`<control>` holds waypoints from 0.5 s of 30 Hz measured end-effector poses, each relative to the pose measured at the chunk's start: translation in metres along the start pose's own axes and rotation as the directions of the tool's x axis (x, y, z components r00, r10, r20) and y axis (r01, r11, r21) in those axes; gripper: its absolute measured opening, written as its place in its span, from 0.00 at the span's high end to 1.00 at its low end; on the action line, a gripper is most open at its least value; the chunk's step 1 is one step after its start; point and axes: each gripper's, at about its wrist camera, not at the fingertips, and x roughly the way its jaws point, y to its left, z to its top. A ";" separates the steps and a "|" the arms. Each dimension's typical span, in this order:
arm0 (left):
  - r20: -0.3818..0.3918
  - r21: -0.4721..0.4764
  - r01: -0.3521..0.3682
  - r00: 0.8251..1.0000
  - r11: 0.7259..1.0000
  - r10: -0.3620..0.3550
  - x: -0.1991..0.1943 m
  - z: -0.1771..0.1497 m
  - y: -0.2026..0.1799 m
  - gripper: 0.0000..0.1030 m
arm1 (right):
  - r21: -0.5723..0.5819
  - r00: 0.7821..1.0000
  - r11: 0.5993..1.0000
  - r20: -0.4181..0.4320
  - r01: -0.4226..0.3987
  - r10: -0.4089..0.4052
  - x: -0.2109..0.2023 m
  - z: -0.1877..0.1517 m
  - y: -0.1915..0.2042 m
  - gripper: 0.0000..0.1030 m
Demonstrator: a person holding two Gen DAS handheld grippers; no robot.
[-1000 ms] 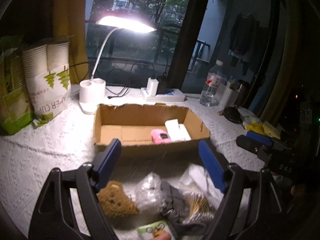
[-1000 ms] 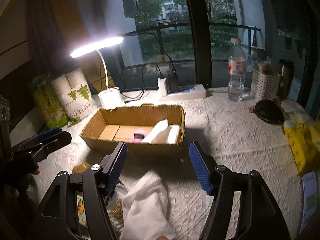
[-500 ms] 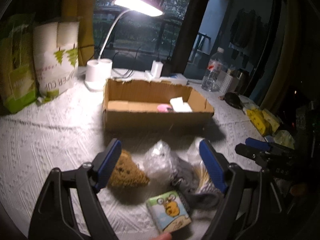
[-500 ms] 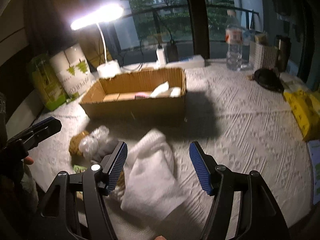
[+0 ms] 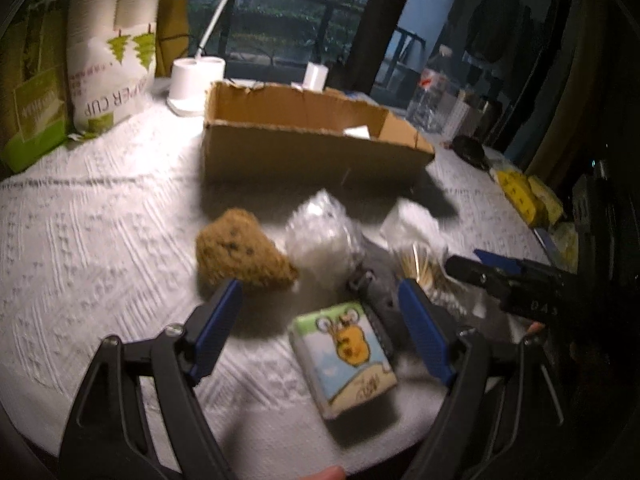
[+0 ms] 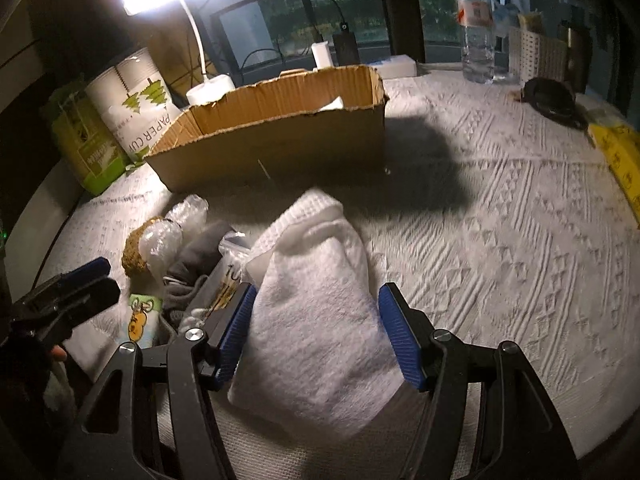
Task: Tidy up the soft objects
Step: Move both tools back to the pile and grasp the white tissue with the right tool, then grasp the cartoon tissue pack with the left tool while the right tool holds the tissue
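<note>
Between the spread blue pads of the right tool (image 6: 318, 334): folded white towel (image 6: 316, 316), thick and fluffy, waffle-edged, lying on the surface (image 6: 500, 232) before the cardboard box (image 6: 276, 140). Left tool (image 5: 320, 330) likewise spread, over a tissue pack (image 5: 346, 356) printed with a cartoon bee. "PAPER CUP" on the white sleeve (image 5: 110, 64).

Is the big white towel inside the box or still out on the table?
Out. The white towel lies on the table in front of the cardboard box, between the right gripper's open jaws.
</note>
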 end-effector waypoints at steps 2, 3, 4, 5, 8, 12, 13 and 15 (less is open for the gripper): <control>-0.024 0.013 -0.004 1.000 1.000 0.004 0.005 -0.004 -0.004 0.21 | -0.009 1.000 1.000 -0.002 -0.018 0.018 0.001 -0.002 0.000 0.62; -0.031 0.015 -0.007 0.999 1.000 0.007 0.007 -0.006 -0.005 0.21 | -0.019 1.000 1.000 0.002 -0.018 0.018 0.000 -0.002 0.002 0.70; -0.041 0.016 -0.013 0.999 1.000 0.014 0.009 -0.007 -0.005 0.21 | -0.028 1.000 0.999 0.004 -0.015 0.015 0.000 -0.003 0.003 0.84; -0.054 0.021 -0.020 0.998 1.000 0.021 0.011 -0.009 -0.006 0.21 | -0.039 1.000 0.999 0.009 -0.007 0.007 -0.001 -0.003 0.004 0.87; -0.101 0.044 -0.043 0.994 0.998 0.047 0.018 -0.015 -0.009 0.21 | -0.042 1.000 0.999 0.020 -0.014 0.014 -0.004 -0.004 0.003 0.91; -0.138 0.075 -0.065 0.988 0.995 0.075 0.023 -0.024 -0.012 0.21 | -0.027 0.999 1.000 0.053 -0.004 0.006 -0.014 -0.004 -0.004 0.92; -0.137 0.077 -0.067 0.988 0.995 0.077 0.022 -0.024 -0.011 0.21 | -0.024 0.998 1.000 0.061 0.000 0.002 -0.016 -0.003 -0.006 0.92; -0.130 0.073 -0.087 0.987 0.994 0.096 0.017 -0.025 -0.006 0.21 | -0.019 0.997 1.000 0.082 0.009 -0.007 -0.022 -0.002 -0.009 0.92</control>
